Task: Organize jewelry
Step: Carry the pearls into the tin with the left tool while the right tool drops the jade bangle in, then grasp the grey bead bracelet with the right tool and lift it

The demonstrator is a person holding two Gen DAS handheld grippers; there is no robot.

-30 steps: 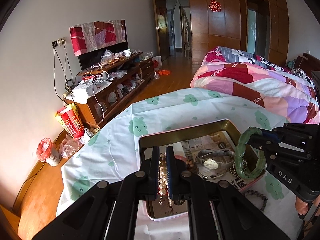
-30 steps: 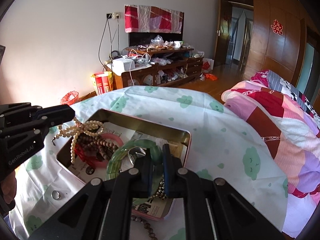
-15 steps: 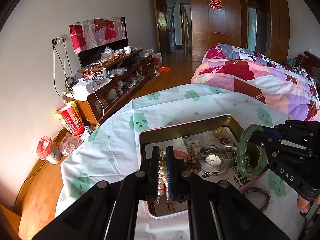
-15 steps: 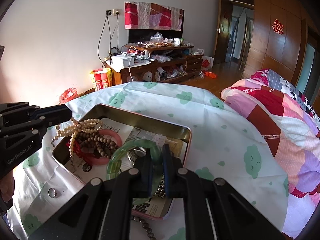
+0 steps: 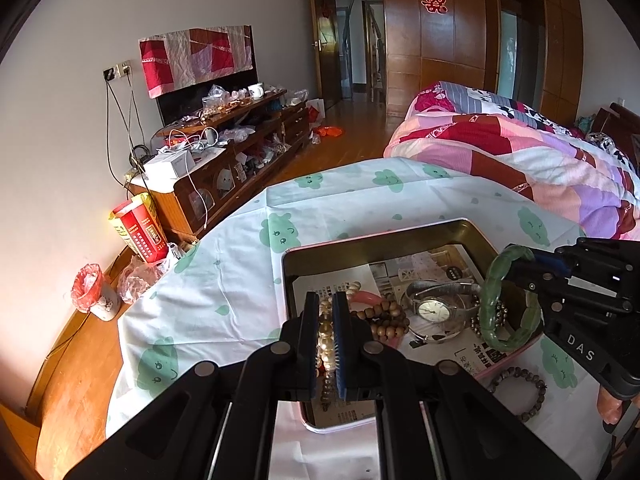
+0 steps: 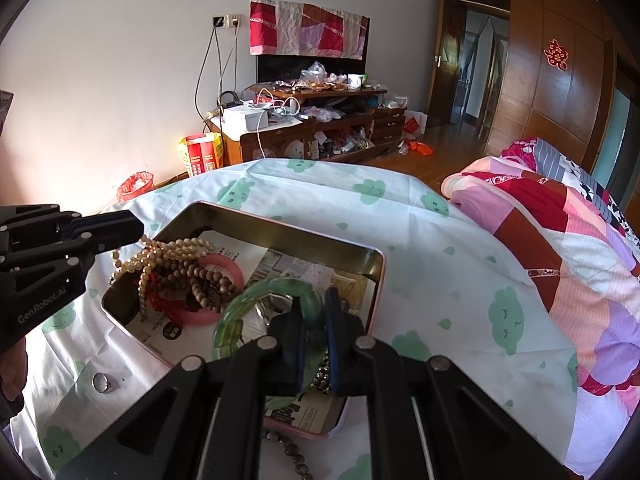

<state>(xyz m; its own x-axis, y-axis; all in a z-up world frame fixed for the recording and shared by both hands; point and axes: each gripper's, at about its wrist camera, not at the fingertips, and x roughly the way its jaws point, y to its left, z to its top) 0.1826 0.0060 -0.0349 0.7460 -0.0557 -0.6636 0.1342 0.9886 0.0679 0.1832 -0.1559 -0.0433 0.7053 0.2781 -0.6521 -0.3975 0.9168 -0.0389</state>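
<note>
A metal tin (image 5: 380,236) (image 6: 280,228) lined with printed paper sits on a table with a cloud-print cloth. My left gripper (image 5: 327,308) (image 6: 136,232) is shut on a pearl necklace (image 5: 326,340) (image 6: 176,246) that hangs over the tin's left part. My right gripper (image 6: 316,308) (image 5: 516,268) is shut on a green jade bangle (image 6: 256,304) (image 5: 490,300), held above the tin's right part. In the tin lie a pink bangle (image 6: 232,276), brown wooden beads (image 5: 384,316) (image 6: 200,280) and a wristwatch (image 5: 432,308).
A dark bead bracelet (image 5: 520,388) (image 6: 292,452) lies on the cloth by the tin's near right corner. A silver ring (image 6: 101,382) lies on the cloth left of the tin. A bed with a patchwork quilt (image 5: 520,152) stands to the right; a cluttered TV cabinet (image 5: 224,160) lines the wall.
Both grippers have risen a little above the tin with their jewelry still held. The pearl necklace now hangs higher over the pink bangle and beads.
</note>
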